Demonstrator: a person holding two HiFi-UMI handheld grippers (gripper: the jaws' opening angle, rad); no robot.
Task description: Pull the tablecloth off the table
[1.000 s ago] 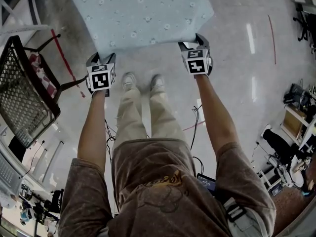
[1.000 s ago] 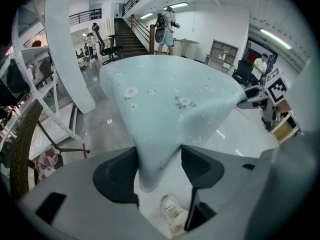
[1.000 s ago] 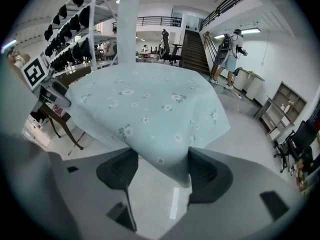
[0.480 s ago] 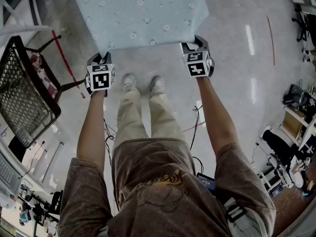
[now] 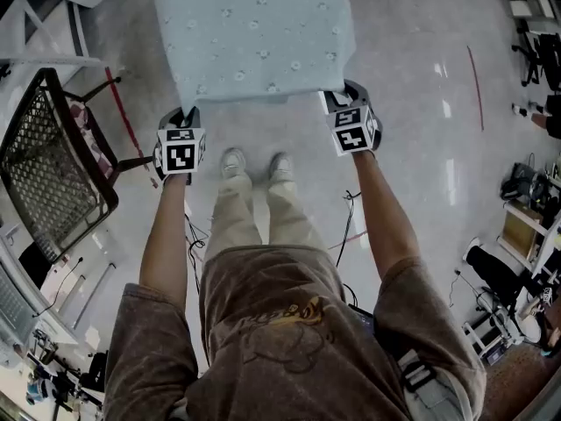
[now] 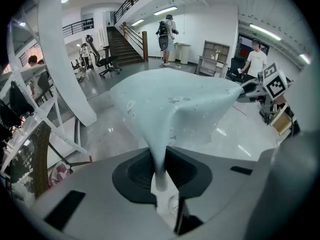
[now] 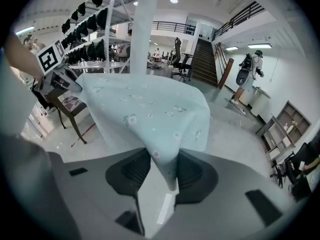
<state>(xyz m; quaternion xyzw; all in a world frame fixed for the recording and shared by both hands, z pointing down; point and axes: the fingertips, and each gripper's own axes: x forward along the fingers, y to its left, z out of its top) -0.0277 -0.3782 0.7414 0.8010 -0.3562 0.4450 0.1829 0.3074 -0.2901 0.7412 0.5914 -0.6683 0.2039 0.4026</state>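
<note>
A pale blue tablecloth with small flowers covers the table ahead of me. My left gripper pinches the cloth's near left corner; its jaws are still closing, with a fold of tablecloth squeezed between the pads. My right gripper pinches the near right corner the same way, its jaws closing on a bunched fold of tablecloth. Both corners are drawn into peaks toward the grippers. The table itself is hidden under the cloth.
A black mesh chair stands on the floor to the left. A white frame is at the far left. Shelves and gear line the right side. People stand by a staircase in the background.
Both grippers have closed onto the cloth's near corners and moved back toward me. The cloth's near edge has drawn in narrower and its corners are pulled into folds.
</note>
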